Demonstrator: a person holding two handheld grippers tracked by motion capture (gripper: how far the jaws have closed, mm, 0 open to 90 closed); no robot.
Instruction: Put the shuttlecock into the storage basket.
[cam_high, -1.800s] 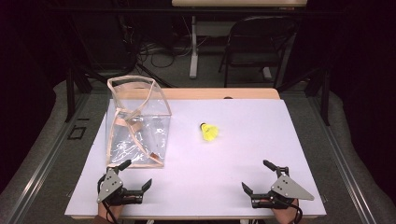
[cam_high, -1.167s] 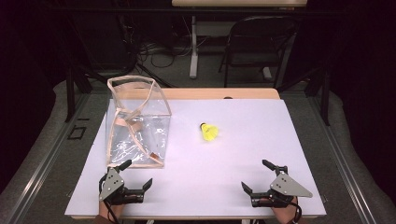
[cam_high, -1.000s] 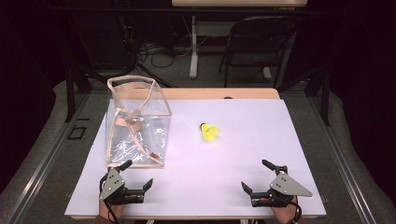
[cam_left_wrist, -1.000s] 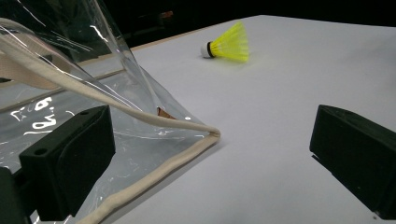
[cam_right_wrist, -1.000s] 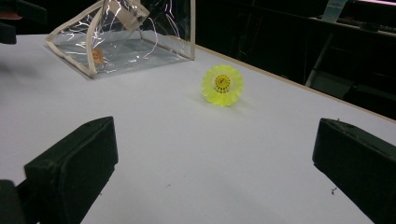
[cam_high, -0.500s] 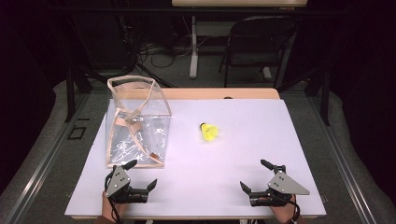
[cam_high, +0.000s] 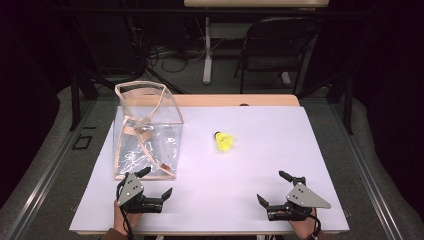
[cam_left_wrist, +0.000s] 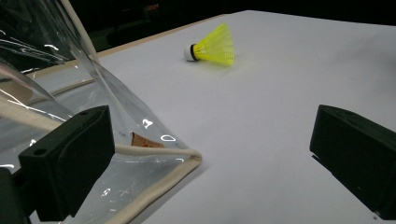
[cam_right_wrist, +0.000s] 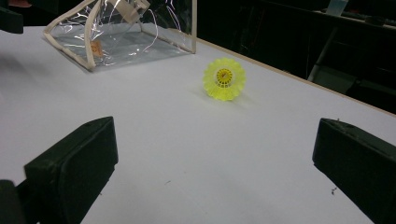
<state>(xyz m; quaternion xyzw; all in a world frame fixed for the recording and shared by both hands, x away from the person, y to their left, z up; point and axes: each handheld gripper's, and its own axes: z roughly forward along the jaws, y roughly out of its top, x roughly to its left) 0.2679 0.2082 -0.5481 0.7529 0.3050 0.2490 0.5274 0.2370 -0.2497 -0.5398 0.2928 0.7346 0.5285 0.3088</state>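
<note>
The yellow shuttlecock (cam_high: 224, 141) lies on its side near the middle of the white table (cam_high: 260, 190), its dark-tipped cork end pointing toward the clear bag (cam_high: 145, 132) and its skirt away from it; I read it as well apart from both of my grippers. In the left gripper view the shuttlecock (cam_left_wrist: 212, 45) sits far up the board with the white-banded cork to the left, and in the right gripper view I look straight into the open skirt (cam_right_wrist: 224, 78). The clear bag stands upright at the left of the table, cream trim along its edges, a small orange-brown tag (cam_left_wrist: 145, 140) visible through the plastic near its near corner. My left gripper (cam_high: 155, 187) rests at the near left edge of the table, jaws spread wide with nothing between them; one jaw tip is just beside the bag's near bottom corner, and I cannot tell whether it touches. In the left gripper view that trimmed corner (cam_left_wrist: 189, 156) lies between the jaws, closer to the left one. My right gripper (cam_high: 274, 189) rests at the near right edge, jaws likewise wide apart over bare table, holding nothing. Behind the table I see a dark chair (cam_high: 272, 50) and cables (cam_high: 170, 52) on the floor.
</note>
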